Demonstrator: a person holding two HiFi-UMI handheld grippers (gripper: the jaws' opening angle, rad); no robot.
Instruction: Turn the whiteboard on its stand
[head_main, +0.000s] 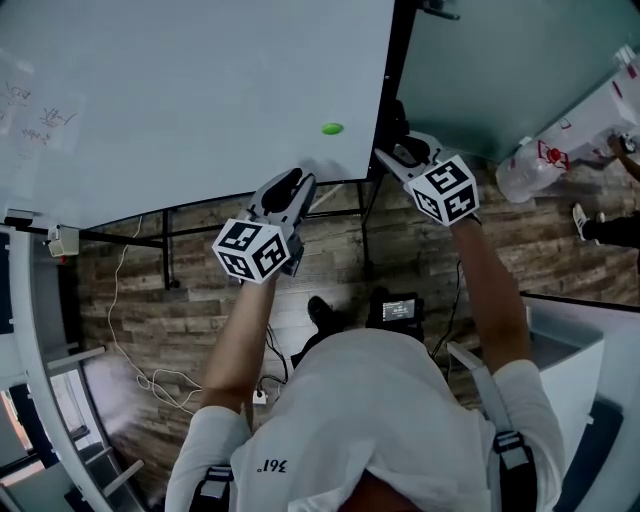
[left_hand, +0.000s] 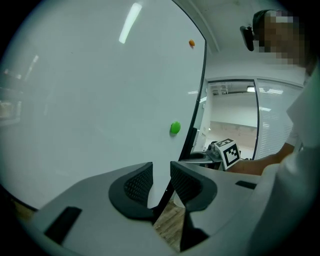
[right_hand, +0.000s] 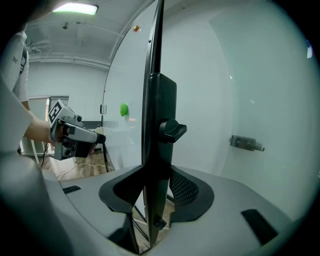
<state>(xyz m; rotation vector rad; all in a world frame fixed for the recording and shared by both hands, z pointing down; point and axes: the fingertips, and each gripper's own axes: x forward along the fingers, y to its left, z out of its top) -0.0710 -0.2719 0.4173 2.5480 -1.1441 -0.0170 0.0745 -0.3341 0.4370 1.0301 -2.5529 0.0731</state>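
The whiteboard (head_main: 180, 90) is a large white panel, tilted in the head view, with a green magnet (head_main: 332, 129) near its lower right corner. A black post (head_main: 392, 70) of the stand runs along its right edge. My left gripper (head_main: 295, 183) is at the board's lower edge. In the left gripper view a narrow gap shows between its pads (left_hand: 140, 182), with the board's dark edge (left_hand: 197, 100) running down into it. My right gripper (right_hand: 157, 175) is shut on the black post (right_hand: 159, 125), just below a locking knob (right_hand: 172, 130). In the head view the right gripper (head_main: 398, 152) meets the post.
A grey-green glass wall (head_main: 500, 60) stands right of the post and carries a metal handle (right_hand: 246, 143). White cables (head_main: 140, 370) trail over the wooden floor (head_main: 120, 290). A clear plastic bag (head_main: 530, 170), someone's shoe (head_main: 582, 222) and a white desk (head_main: 570, 340) are at the right.
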